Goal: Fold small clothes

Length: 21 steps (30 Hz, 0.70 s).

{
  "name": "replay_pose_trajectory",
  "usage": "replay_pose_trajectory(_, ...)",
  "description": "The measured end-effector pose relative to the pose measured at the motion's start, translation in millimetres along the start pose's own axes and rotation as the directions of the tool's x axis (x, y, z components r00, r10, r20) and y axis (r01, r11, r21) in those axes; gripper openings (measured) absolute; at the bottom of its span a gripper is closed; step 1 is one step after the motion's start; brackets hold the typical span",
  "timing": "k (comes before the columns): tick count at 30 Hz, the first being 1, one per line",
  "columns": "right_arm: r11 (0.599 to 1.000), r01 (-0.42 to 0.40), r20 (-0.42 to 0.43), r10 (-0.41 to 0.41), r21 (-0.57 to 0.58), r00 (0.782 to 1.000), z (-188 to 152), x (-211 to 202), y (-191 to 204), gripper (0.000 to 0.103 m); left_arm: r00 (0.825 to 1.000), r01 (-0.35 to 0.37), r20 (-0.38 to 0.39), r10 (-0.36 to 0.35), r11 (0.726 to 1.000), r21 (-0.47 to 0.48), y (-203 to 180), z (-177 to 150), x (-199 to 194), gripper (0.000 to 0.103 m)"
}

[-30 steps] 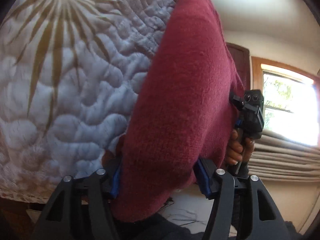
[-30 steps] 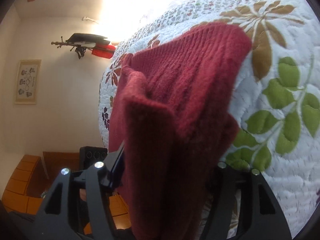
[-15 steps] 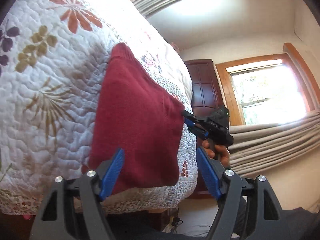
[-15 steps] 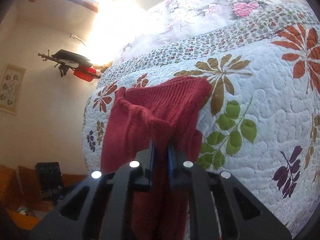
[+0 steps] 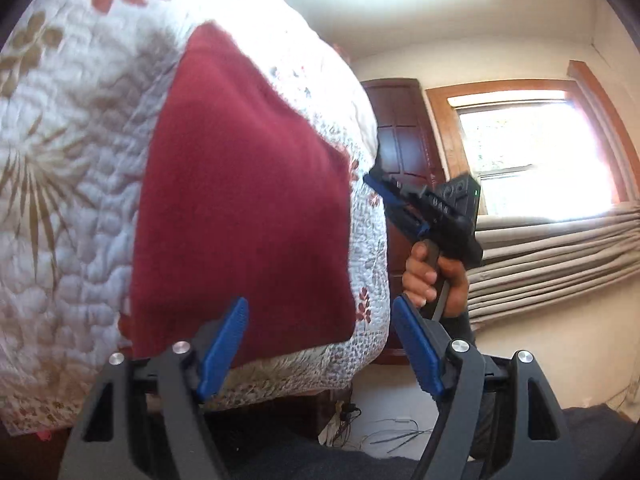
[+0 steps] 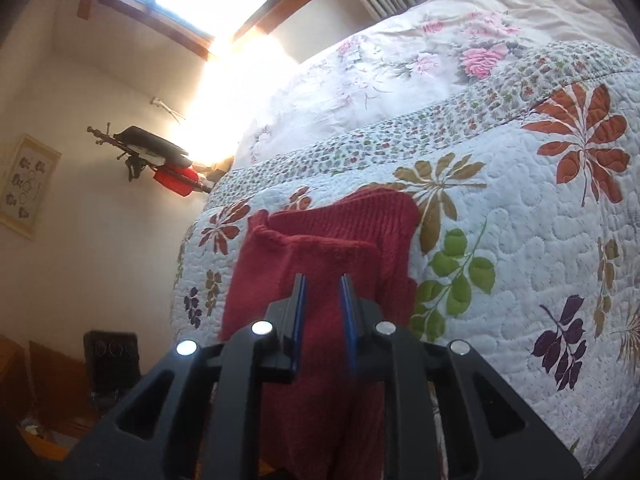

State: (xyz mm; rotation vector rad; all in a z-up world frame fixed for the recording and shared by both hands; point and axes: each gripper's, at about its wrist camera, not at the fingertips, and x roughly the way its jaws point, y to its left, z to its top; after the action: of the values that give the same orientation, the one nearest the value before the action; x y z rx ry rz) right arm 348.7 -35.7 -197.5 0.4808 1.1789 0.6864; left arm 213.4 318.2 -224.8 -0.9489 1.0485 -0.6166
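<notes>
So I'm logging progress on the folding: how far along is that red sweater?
Done: the sweater lies folded in layers on the quilt. In hand: nothing; the left gripper is open and clear of it, and the right gripper shows a narrow gap, gripping nothing. Left: perhaps tidying the uneven top layer, visible from the right wrist.

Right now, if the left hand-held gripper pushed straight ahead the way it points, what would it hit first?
Most likely the red sweater lying on the quilt. The left hand-held gripper is open with nothing between its jaws. Depth is hard to judge.
</notes>
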Motion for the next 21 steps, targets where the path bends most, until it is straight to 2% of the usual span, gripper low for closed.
replay_pose_trajectory(3, 0.997, -0.029, -0.093, 0.022, -0.073, 0.995, -26.6, 15.7, 22.3, 0.018, 0.999, -0.021, 0.050, 0.022, 1.000, -0.018, 12.7, 38.2, 8.2, 0.082)
replay_pose_trajectory(5, 0.993, -0.010, -0.144, -0.007, -0.117, 0.990, -42.3, 31.1, 27.4, 0.018, 0.998, -0.065, 0.013, 0.065, 0.998, -0.025, 27.8, 58.6, 28.1, 0.082)
replay_pose_trajectory(6, 0.991, 0.017, -0.175, -0.041, -0.134, 0.984, -47.4, 42.8, 23.4, 0.014, 0.995, -0.097, -0.011, 0.096, 0.995, -0.033, 36.4, 65.6, 38.2, 0.081)
replay_pose_trajectory(8, 0.968, 0.118, -0.174, -0.159, -0.221, 0.972, -52.9, 59.6, 11.0, 0.000, 0.992, -0.123, -0.047, 0.121, 0.991, -0.050, 52.5, 72.8, 57.2, 0.081)
replay_pose_trajectory(9, 0.963, 0.136, -0.166, -0.177, -0.232, 0.970, -52.4, 62.6, 2.8, 0.000, 0.989, -0.138, -0.058, 0.135, 0.989, -0.045, 55.4, 75.2, 63.4, 0.081)
replay_pose_trajectory(11, 0.980, 0.111, -0.176, -0.140, -0.164, 0.974, -47.7, 60.9, -7.6, 0.000, 0.984, -0.168, -0.068, 0.166, 0.986, -0.017, 47.9, 78.0, 66.9, 0.081)
replay_pose_trajectory(13, 0.975, 0.121, -0.154, -0.150, -0.184, 0.977, -47.5, 46.4, 4.7, 0.000, 0.984, -0.166, -0.061, 0.166, 0.986, 0.004, 31.4, 77.4, 58.5, 0.081)
replay_pose_trajectory(14, 0.975, 0.104, -0.137, -0.132, -0.194, 0.982, -49.1, 35.7, 14.0, 0.008, 0.988, -0.146, -0.043, 0.147, 0.989, 0.017, 20.0, 74.9, 50.9, 0.081)
replay_pose_trajectory(16, 0.974, 0.040, -0.117, -0.067, -0.221, 0.991, -56.8, 15.7, 34.1, 0.009, 0.995, -0.100, -0.023, 0.101, 0.994, 0.054, 2.3, 62.3, 28.9, 0.082)
replay_pose_trajectory(18, 0.969, 0.017, -0.131, -0.050, -0.248, 0.990, -69.3, 10.4, 46.9, 0.009, 0.998, -0.058, -0.019, 0.059, 0.995, 0.080, -6.6, 42.1, 11.4, 0.085)
replay_pose_trajectory(20, 0.966, 0.026, -0.181, -0.074, -0.256, 0.981, -82.5, 22.6, 45.4, 0.008, 0.997, -0.061, -0.044, 0.063, 0.996, 0.060, 1.5, 24.7, 15.5, 0.086)
replay_pose_trajectory(21, 0.959, 0.085, -0.193, -0.141, -0.272, 0.971, -88.0, 32.7, 39.4, 0.002, 0.993, -0.076, -0.085, 0.079, 0.996, 0.044, 12.3, 17.8, 25.9, 0.086)
